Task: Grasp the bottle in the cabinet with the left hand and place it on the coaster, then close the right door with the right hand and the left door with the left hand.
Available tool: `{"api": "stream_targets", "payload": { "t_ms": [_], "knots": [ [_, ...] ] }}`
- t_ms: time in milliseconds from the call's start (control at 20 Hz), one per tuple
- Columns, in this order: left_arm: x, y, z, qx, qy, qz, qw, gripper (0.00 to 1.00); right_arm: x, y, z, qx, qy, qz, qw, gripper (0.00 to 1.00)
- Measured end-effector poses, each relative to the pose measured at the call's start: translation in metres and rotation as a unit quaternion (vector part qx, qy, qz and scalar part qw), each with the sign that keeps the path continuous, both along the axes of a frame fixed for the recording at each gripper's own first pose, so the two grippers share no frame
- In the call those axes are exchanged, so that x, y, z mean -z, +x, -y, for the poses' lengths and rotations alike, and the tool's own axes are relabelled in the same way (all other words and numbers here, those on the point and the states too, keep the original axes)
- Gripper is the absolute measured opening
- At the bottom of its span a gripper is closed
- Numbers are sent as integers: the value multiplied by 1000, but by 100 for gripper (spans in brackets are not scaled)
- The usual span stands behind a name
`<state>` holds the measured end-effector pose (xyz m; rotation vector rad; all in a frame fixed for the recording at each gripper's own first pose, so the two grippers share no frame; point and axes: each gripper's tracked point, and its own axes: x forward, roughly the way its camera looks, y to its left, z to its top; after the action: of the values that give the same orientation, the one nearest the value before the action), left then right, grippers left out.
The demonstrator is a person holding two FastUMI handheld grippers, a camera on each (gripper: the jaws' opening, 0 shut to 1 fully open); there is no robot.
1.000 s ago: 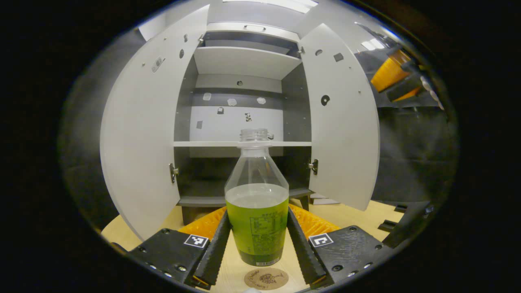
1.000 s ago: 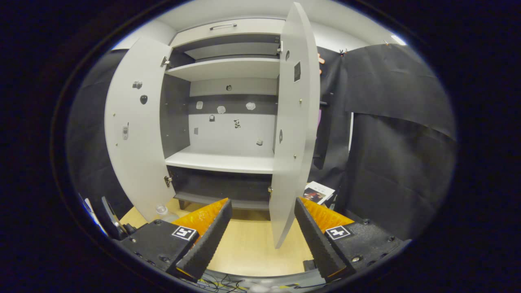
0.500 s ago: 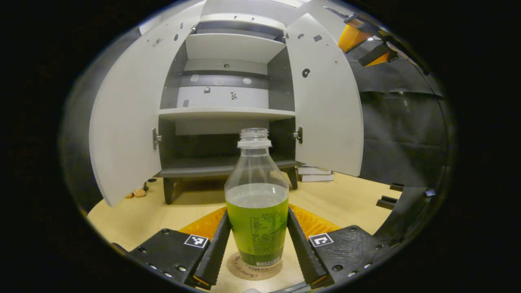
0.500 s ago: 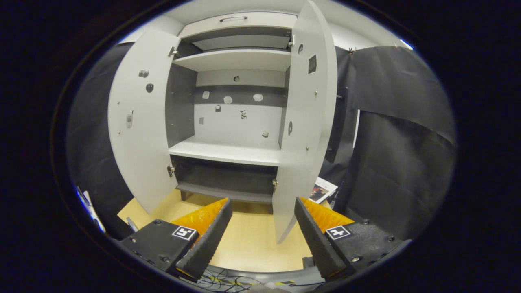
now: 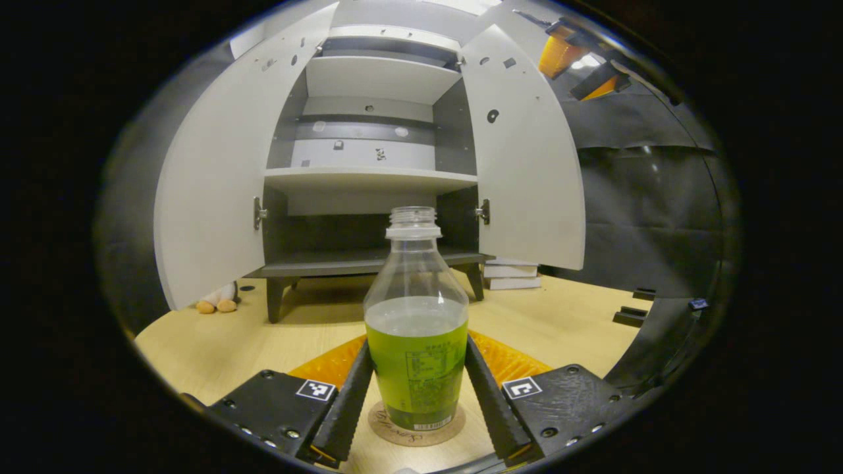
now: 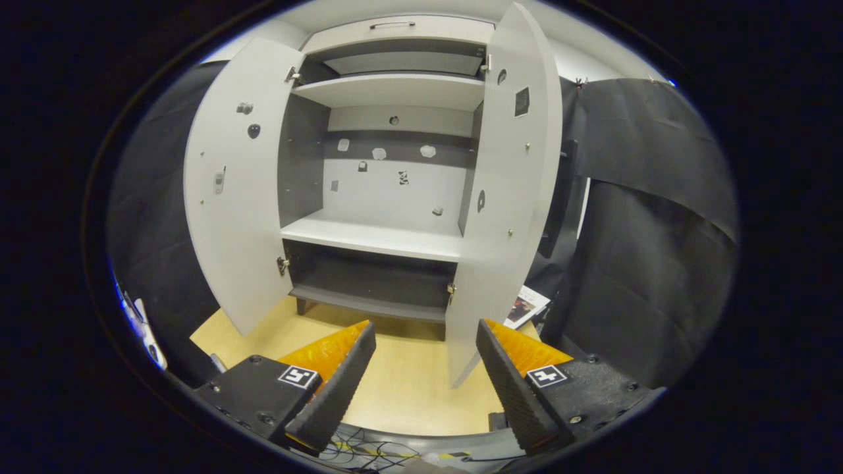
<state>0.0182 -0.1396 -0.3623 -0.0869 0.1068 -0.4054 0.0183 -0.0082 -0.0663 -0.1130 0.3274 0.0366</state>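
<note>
Down on the pale wooden tabletop (image 5: 217, 342), my left gripper (image 5: 417, 395), clamped on the clear green-liquid bottle (image 5: 416, 342), had just seated it on the round cork coaster (image 5: 388, 431), while my right gripper (image 6: 425, 382) hung wide before the open grey right cabinet door (image 6: 510, 197), next to shut.

No legible text: bottle (image 5: 416, 342) label print too small to read; coaster (image 5: 416, 426) script (partly covered) undecipherable.
</note>
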Motion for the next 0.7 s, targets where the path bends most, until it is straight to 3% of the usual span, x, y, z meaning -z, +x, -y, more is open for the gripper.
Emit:
{"api": "stream_targets", "payload": {
  "t_ms": [100,200,250,700],
  "knots": [
    [2,0,-3,-8,-6,-5,1000,77,4,-2,1,-1,-3,-5,1000,100],
    [1,2,-8,-22,-6,-9,1000,86,9,-3,1,-2,-4,-9,1000,100],
    [0,2,-13,-32,2,-11,999,99,11,-4,0,-4,-5,-11,1000,100],
    [-53,10,-16,-38,17,25,999,99,14,-8,2,-5,-4,-8,1000,100]
  ]
}}
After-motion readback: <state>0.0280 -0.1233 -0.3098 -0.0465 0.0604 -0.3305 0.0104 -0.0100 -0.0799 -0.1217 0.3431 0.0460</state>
